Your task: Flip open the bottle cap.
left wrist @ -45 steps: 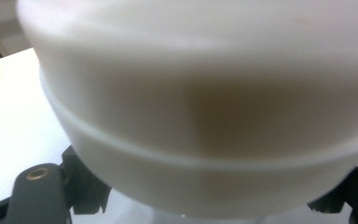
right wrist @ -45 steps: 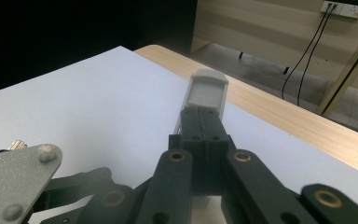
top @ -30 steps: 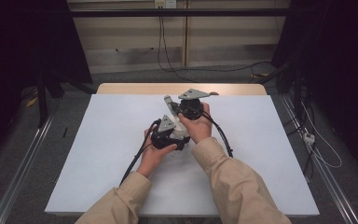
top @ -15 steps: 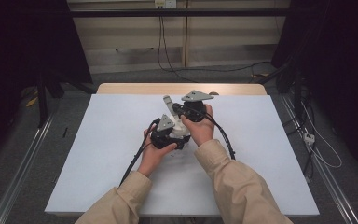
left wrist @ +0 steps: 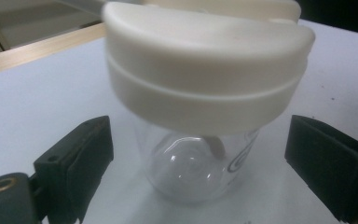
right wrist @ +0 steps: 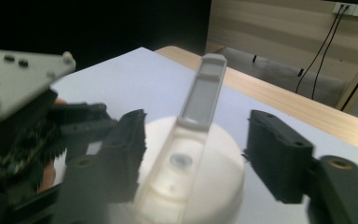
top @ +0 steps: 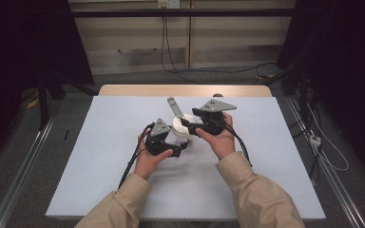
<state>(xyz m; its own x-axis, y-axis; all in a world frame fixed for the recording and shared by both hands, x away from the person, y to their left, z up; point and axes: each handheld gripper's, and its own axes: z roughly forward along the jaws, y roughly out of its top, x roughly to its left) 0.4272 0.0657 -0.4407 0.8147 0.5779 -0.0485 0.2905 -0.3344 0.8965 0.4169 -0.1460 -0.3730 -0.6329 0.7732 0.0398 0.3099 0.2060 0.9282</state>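
A clear glass jar with a white lid stands on the white table sheet near its middle. A long grey-white flap sticks up from the lid. In the high view the jar sits between both hands. My left gripper is open, its jaws on either side of the glass body with a gap on each side. My right gripper is open too, its jaws flanking the lid and flap from above. In the high view the left gripper is below the jar and the right gripper is to its right.
The left gripper's grey plate and body sit close beside the right gripper's jaw. A wooden table edge runs along the back. Cables trail from both grippers toward the person. Dark stands and floor cables surround the table.
The right gripper has shifted slightly right and toward the person; the left hand has eased a little to the left. The jar stays where it was.
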